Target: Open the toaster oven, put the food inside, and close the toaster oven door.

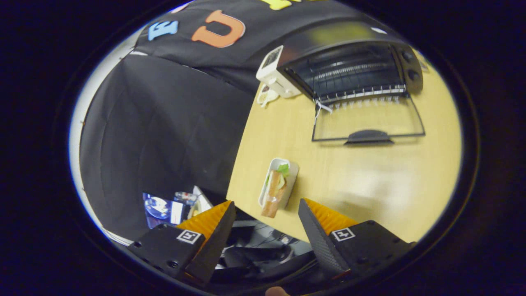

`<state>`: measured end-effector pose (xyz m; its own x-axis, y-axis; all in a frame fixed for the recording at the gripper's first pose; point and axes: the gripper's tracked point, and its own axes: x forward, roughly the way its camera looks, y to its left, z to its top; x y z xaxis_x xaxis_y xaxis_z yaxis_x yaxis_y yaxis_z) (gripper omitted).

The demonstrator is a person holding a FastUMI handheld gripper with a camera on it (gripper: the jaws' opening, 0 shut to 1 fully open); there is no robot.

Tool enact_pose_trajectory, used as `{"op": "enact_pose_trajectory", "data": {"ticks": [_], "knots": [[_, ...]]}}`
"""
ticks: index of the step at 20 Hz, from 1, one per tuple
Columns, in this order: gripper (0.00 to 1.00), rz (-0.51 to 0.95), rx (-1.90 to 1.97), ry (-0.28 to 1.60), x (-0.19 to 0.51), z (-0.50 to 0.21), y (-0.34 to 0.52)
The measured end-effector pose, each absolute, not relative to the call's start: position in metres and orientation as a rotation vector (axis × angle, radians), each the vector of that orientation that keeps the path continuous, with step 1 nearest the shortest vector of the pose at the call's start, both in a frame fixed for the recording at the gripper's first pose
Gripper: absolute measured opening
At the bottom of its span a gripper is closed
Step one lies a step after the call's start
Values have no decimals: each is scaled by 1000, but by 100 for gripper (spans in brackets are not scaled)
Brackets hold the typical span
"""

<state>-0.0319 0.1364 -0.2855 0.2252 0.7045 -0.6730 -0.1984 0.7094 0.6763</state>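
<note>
my claw [266, 213] is spread wide, its two wedge-shaped fingers [213, 230] well apart and holding nothing; each has a ridged, ribbed inner face and a flat blocky base carrying a small square printed marker. just ahead of the gap between them, a little nearer my left finger, lies the food: a long sandwich [274, 193] in a crusty baguette-like roll with a leaf of green lettuce poking out at the far end, wrapped in what looks like clear glossy film. it sits in a narrow white tray [292, 174] with rounded corners, and the near end of the roll overhangs the tray at the edge of the worktop [370, 176]. the worktop is smooth, pale wood-grained laminate with a soft shine. well beyond the fingers, at the far side of the worktop, stands the toaster oven [349, 65], a boxy dark-fronted appliance with a white side panel slotted by vents and two round knobs down its right side. its door [365, 119] is already folded down flat, a clear glass pane in a thin dark frame with a curved dark handle on the near edge. inside the cavity a wire rack [357, 92] of thin metal bars shows. a white cord [266, 96] is bundled beside the oven's left corner. off the worktop's left edge hangs matte black cloth [156, 131].
</note>
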Motion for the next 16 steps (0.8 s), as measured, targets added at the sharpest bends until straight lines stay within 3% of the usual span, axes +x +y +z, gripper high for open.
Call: {"op": "enact_pose_trajectory", "data": {"ticks": [14, 16], "knots": [[79, 591, 541, 1330, -15, -364, 180], [66, 577, 564, 1335, -11, -367, 184]]}}
